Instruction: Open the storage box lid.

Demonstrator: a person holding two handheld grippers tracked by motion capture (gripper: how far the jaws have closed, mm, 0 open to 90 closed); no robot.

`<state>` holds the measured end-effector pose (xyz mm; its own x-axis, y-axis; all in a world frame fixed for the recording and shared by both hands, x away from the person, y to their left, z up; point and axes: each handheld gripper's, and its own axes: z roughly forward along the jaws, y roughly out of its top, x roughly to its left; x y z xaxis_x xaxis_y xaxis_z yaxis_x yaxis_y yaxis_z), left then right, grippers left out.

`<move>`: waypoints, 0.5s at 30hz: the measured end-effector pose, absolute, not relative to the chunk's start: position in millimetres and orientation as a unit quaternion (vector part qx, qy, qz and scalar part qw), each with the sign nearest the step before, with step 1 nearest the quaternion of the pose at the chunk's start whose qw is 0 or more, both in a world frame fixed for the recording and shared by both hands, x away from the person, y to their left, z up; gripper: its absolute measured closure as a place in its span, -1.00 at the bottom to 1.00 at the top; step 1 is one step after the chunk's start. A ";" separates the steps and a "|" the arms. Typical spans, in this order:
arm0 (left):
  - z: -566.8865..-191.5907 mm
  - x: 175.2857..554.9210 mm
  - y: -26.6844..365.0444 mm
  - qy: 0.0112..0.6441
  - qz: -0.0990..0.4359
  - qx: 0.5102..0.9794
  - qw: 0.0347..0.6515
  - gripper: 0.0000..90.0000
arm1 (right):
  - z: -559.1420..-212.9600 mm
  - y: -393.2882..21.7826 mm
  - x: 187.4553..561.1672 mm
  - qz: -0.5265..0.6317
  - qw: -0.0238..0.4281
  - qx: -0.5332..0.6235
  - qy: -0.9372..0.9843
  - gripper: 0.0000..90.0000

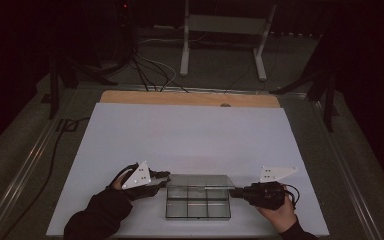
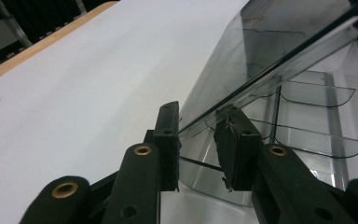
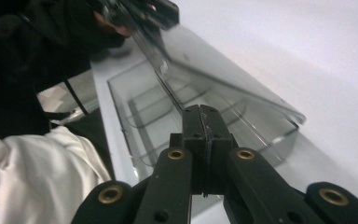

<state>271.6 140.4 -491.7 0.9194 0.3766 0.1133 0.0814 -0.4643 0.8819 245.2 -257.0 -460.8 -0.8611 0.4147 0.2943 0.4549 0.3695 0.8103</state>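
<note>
High view has the clear plastic compartment box (image 1: 198, 202) near the table's front edge, left gripper (image 1: 161, 176) pinching its half-raised transparent lid (image 2: 265, 51), right gripper (image 1: 234, 193) clamped shut bracing the wall; swing slowly.

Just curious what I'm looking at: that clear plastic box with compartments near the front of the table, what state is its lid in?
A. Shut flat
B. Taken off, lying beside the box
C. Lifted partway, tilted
C: the lid slants up from the box, its edge between the left gripper fingers.
</note>
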 end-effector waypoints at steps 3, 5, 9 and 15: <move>-491.4 272.6 140.7 0.137 0.146 0.843 0.500 0.62 | -464.6 -259.9 246.6 -0.488 0.011 -0.273 -0.829 0.87; -491.4 273.0 140.8 0.138 0.144 0.843 0.500 0.62 | -467.9 -263.6 249.6 -0.483 0.008 -0.283 -0.828 0.81; -491.2 273.2 140.7 0.140 0.144 0.842 0.500 0.63 | -472.6 -269.3 255.1 -0.473 -0.004 -0.302 -0.827 0.58; -491.6 274.7 141.6 0.144 0.139 0.839 0.505 0.64 | -480.7 -270.6 263.3 -0.482 -0.020 -0.311 -0.819 0.27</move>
<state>274.7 141.6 -491.6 0.9198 0.3824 0.0875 0.1018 -0.4479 0.8883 263.3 -270.6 -480.7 -0.8053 0.5289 0.2680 0.4907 0.3409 0.8019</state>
